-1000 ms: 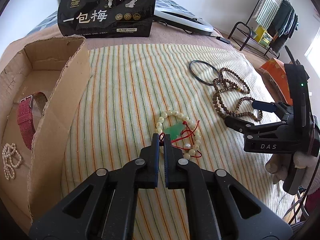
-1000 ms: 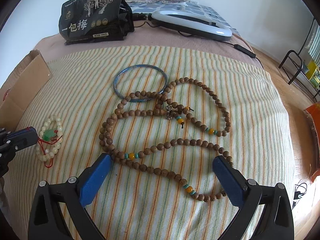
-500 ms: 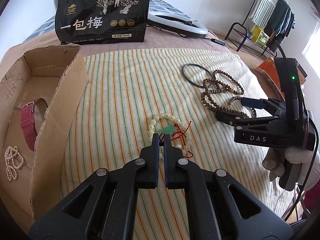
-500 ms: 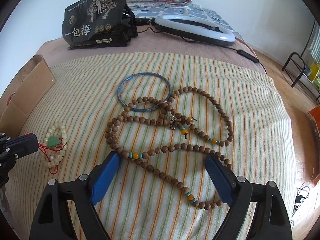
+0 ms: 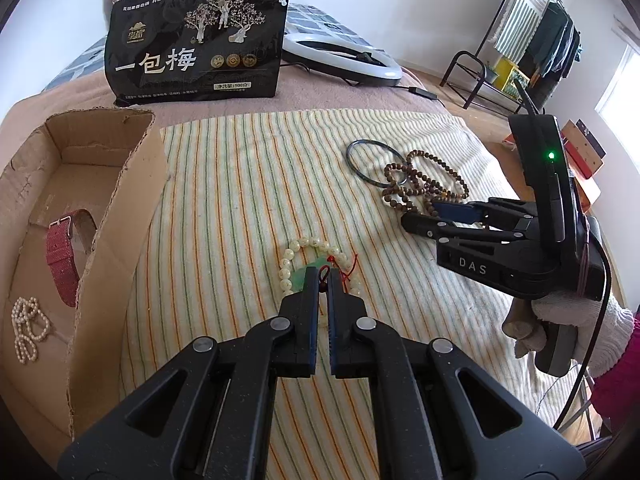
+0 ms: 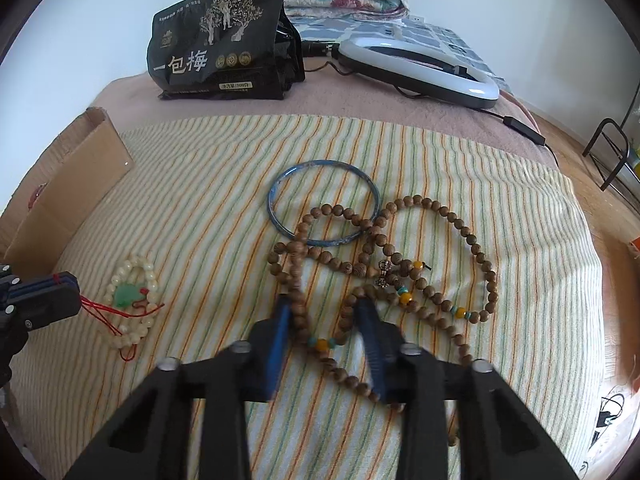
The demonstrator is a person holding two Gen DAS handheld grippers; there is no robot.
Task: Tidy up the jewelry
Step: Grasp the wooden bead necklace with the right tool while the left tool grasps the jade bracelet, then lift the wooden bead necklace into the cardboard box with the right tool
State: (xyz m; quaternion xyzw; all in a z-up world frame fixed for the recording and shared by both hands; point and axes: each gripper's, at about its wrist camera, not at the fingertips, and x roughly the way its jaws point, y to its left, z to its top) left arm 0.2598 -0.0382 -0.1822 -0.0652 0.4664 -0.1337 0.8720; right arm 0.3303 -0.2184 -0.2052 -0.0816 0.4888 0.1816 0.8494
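The left gripper [image 5: 324,276] is pinched nearly closed on the red cord [image 6: 100,308] of the pale bead bracelet [image 5: 316,264], whose beads and green pendant [image 6: 126,295] lie on the striped cloth [image 5: 248,208] just beside the cardboard box [image 5: 120,216]. The grasp is on cord alone, not on beads — the likeliest fault, in my judgement, is the thin cord sliding out between the pads on lifting, or the loose loops snagging on the torn box wall on the way over. Inside the box lie a red watch strap [image 5: 60,256] and a small pearl strand [image 5: 28,332].

The right gripper [image 6: 324,312] is partly open, its blue pads straddling two runs of the wooden bead necklace [image 6: 400,268] near an orange bead; whether it touches them cannot be told. The necklace sprawls in crossed loops, and one loop lies over the blue bangle [image 6: 324,204]. Closing here would catch only part of the strand — on lifting, the remaining loops may drag the bangle along or tangle further, and round beads may roll out of flat pads.

Beyond the cloth stand a black snack bag [image 6: 220,40] and a ring light [image 6: 420,68], well apart from both grippers.
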